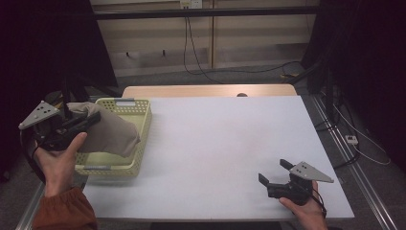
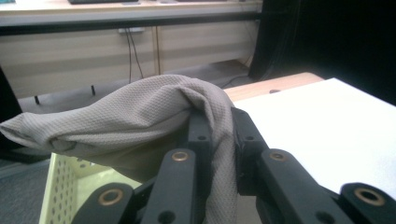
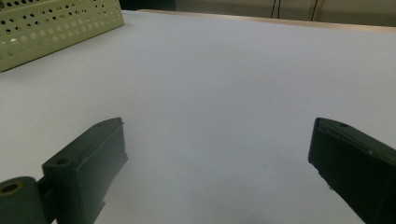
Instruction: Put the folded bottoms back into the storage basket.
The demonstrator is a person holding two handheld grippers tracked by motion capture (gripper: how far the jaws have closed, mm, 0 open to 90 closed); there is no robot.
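Left gripper (image 2: 219,140) pinching grey cloth (image 2: 140,112) above the yellow-green basket (image 1: 143,120).
Right gripper (image 1: 275,172), jaws spread, near white table (image 1: 215,143).

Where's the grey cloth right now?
The grey cloth is at the table's left in the high view, pinched in the left gripper and draped over the yellow-green basket.

White table (image 1: 225,143): broad bare surface from centre frame to right edge, open to passage. Left of frame: perforated basket (image 1: 141,127) with grey cloth (image 1: 112,134) draped over it, blocking that side. Right gripper (image 1: 276,172), lower right, jaws apart.
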